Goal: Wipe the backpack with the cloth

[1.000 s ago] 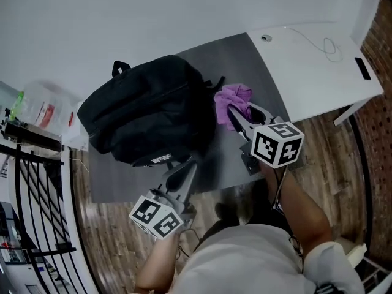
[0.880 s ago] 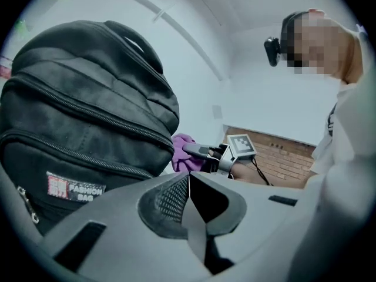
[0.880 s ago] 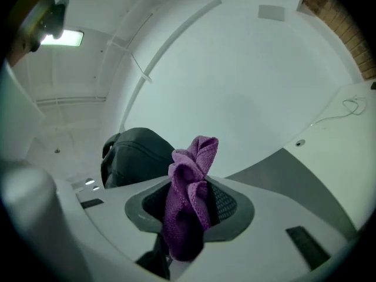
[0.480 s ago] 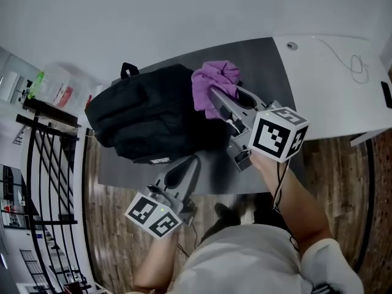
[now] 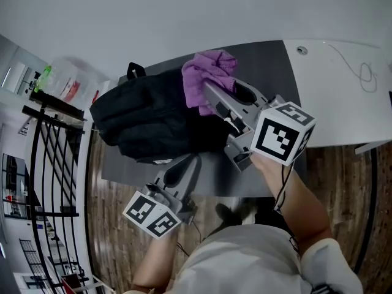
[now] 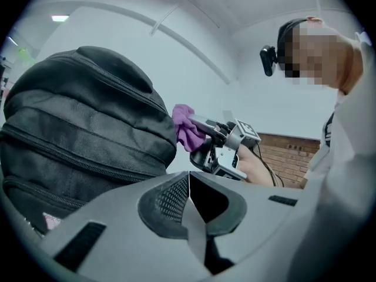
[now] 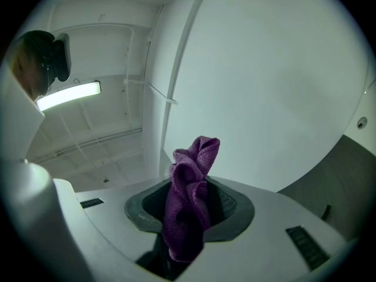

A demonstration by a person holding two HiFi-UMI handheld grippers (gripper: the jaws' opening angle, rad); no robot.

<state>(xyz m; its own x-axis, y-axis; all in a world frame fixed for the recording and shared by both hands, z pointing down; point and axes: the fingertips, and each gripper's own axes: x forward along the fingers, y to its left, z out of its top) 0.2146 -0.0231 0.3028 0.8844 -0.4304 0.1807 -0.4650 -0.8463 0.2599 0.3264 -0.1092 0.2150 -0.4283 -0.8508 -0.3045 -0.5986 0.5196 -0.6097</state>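
Support comes first: our left gripper [image 5: 187, 166], jaws pressed together on nothing, sits just beside the near edge of the backpack [image 5: 153, 118], which lies on its side on the grey table [image 5: 269, 63]. We would brace it against the bag so the bag cannot slide. Further out, our right gripper [image 5: 207, 92] is clamped on the purple cloth [image 5: 205, 71], tilted upward near the bag's far end. We should tip it down until the bunched cloth, not the jaw tips, meets the fabric, then draw long strokes.
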